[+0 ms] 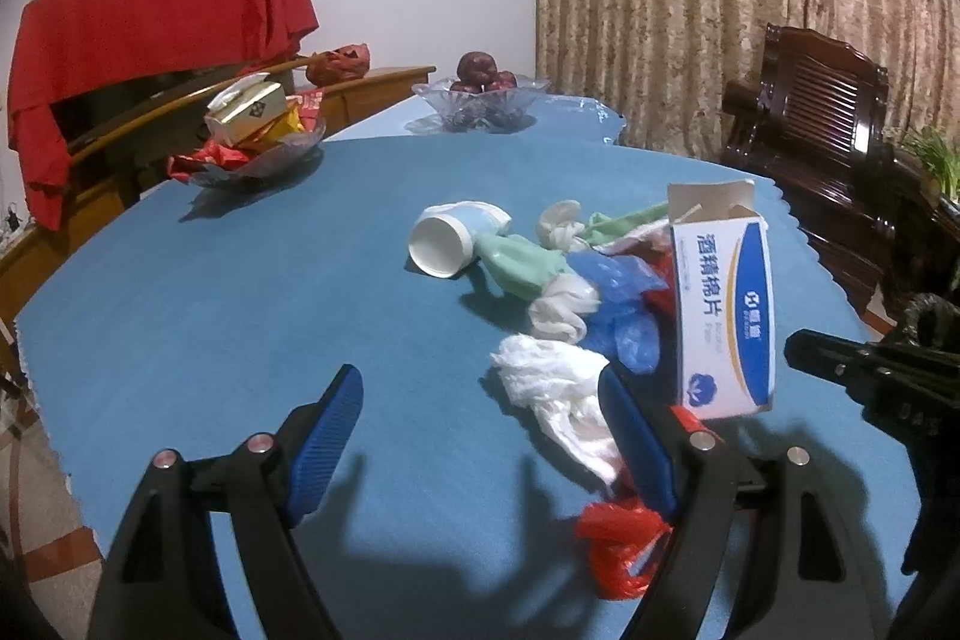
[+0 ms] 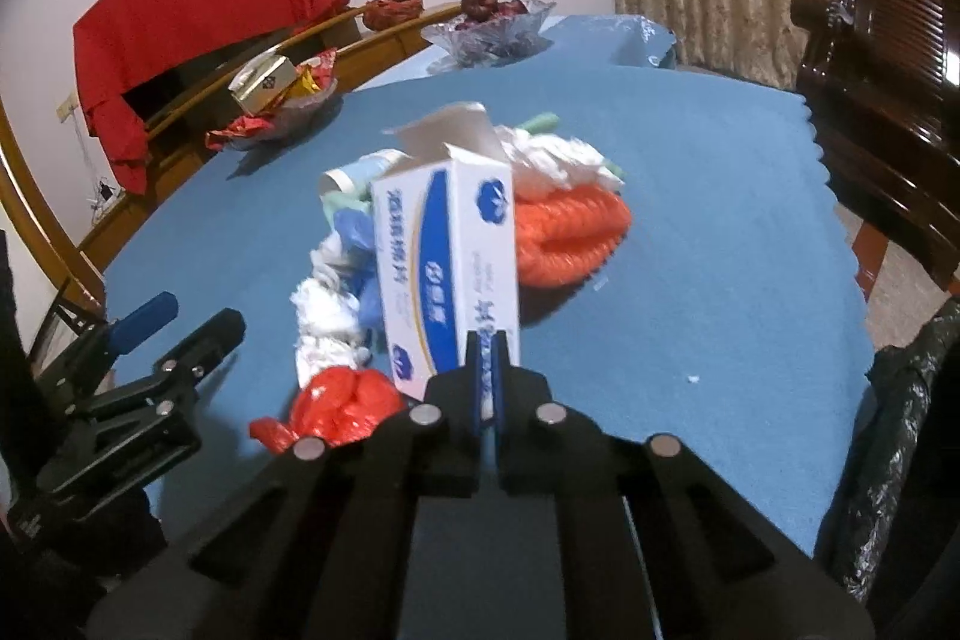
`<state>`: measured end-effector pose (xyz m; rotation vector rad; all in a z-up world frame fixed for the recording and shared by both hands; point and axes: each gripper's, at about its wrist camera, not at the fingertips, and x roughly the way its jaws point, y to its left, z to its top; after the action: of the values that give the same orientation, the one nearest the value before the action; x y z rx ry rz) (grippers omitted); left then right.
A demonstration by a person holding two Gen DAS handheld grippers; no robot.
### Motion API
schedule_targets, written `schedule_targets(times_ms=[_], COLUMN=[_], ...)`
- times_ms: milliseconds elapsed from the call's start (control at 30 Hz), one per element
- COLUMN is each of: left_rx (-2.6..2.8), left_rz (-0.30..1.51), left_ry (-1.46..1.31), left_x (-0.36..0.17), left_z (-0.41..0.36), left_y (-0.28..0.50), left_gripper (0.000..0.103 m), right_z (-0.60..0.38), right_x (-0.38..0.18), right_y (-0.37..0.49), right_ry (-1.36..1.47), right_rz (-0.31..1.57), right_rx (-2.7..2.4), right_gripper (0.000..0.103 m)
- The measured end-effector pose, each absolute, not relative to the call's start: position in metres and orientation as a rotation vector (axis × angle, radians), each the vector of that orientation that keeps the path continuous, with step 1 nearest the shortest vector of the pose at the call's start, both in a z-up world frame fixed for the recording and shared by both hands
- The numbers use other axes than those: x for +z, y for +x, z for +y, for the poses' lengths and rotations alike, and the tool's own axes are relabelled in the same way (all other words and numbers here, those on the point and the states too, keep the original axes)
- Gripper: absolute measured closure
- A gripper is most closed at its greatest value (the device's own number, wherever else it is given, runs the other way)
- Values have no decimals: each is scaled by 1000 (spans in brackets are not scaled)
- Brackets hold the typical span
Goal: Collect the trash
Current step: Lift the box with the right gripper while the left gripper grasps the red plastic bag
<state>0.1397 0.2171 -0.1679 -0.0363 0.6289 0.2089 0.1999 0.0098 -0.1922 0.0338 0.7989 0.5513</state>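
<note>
A white and blue carton (image 2: 444,256) stands on end above the blue tablecloth (image 2: 690,220), its top flap open. My right gripper (image 2: 492,349) is shut on the carton's lower near edge; the same carton (image 1: 723,310) shows at the right of the left wrist view. Behind it lies a pile of trash: a paper cup (image 1: 447,241) on its side, a green bag (image 1: 522,265), blue plastic (image 1: 618,304), white tissue (image 1: 558,388), a red plastic bag (image 1: 618,538) and an orange net bundle (image 2: 570,232). My left gripper (image 1: 480,388) hangs open just left of the tissue, holding nothing.
A glass bowl of snack packets (image 1: 258,142) and a glass bowl of red fruit (image 1: 480,94) stand at the table's far side. A dark wooden chair (image 1: 828,130) is on the right, a black bag (image 2: 900,430) at the near right edge, a red cloth (image 1: 150,28) over furniture behind.
</note>
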Motion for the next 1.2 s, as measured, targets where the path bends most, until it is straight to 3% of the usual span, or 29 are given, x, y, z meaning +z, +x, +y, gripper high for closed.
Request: schedule_targets(times_ms=[67, 133, 300, 367, 400, 667, 967, 1200], left_rx=[209, 213, 233, 238, 240, 248, 191, 115], left_rz=[630, 630, 634, 637, 639, 649, 641, 649], left_ry=[-32, -31, -44, -44, -46, -49, -42, -28], left_x=[-168, -168, -170, -172, -172, -175, -167, -172], left_z=[217, 218, 225, 227, 228, 228, 207, 176], left_y=[138, 138, 141, 141, 142, 142, 127, 119], left_gripper=[24, 24, 24, 24, 24, 24, 24, 24], right_z=[9, 11, 25, 30, 33, 46, -1, -37], right_x=[-195, -197, -207, -212, -214, -203, -170, -175], right_y=[201, 204, 216, 222, 225, 211, 171, 150], right_ry=[47, 61, 34, 33, 31, -22, 29, 37], right_rz=[804, 809, 830, 842, 851, 826, 740, 765], right_rx=[545, 545, 561, 571, 580, 653, 597, 488], right_gripper=[64, 52, 51, 46, 45, 72, 73, 73])
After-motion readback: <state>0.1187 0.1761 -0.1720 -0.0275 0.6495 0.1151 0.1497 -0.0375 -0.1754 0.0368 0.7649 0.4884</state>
